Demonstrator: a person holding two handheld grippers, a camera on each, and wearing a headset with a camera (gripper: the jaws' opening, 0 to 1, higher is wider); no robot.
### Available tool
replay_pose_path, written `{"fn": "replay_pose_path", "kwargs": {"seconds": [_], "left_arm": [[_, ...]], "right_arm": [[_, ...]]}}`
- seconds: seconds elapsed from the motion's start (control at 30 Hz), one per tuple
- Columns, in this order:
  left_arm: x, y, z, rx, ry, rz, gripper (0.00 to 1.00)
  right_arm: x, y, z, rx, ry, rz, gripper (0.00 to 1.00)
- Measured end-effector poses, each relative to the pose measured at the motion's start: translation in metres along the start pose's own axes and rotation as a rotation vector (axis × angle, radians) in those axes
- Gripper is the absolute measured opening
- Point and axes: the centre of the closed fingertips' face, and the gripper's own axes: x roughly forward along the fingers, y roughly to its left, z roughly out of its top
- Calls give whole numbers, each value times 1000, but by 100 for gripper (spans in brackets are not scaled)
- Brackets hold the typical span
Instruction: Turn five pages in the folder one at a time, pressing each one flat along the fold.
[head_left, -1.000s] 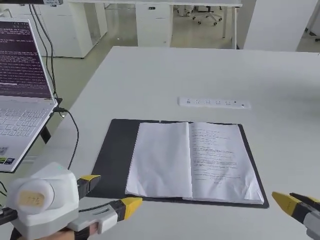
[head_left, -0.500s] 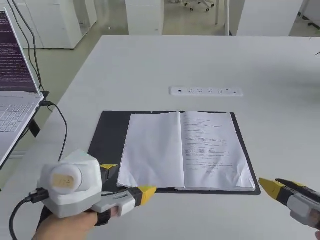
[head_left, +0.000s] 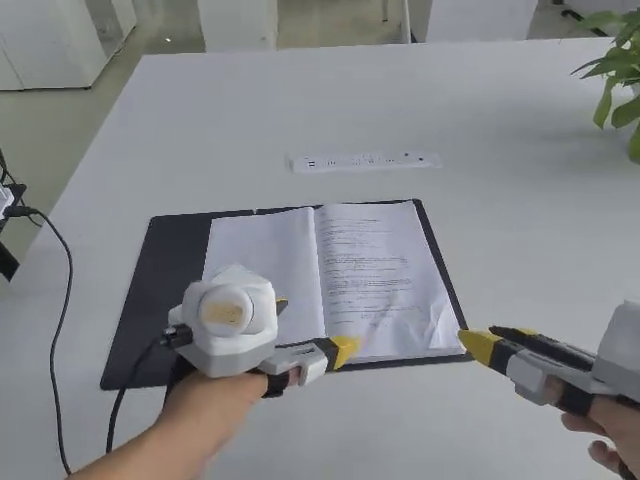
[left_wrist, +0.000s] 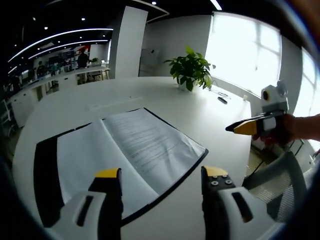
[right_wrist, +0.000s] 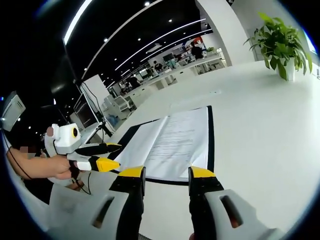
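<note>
While folder (head_left: 160, 300) lies open by worktop's (head_left: 300, 100) front edge, left gripper (left_wrist: 161, 172), right gripper (right_wrist: 166, 171) hover empty, jaws apart; right-hand page (head_left: 375, 270) not lifted yet

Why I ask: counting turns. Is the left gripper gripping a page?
No, the left gripper is open, no page pinched between its fingers.

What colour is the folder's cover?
Black. The folder shows best in the head view, under the white pages.

The open folder (head_left: 335, 260) lies on the table (head_left: 500, 120), a power strip (head_left: 365, 160) behind it, a plant (head_left: 615, 60) at far right
</note>
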Motion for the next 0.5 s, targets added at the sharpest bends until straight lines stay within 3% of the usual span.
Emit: {"fn": "replay_pose_path", "kwargs": {"seconds": [0.17, 0.5], "left_arm": [[35, -9, -2, 29, 15, -13, 63], [85, -25, -12, 81, 45, -25, 62]], "right_arm": [[6, -8, -7, 3, 13, -1, 33], [13, -16, -13, 7, 24, -6, 32]]}}
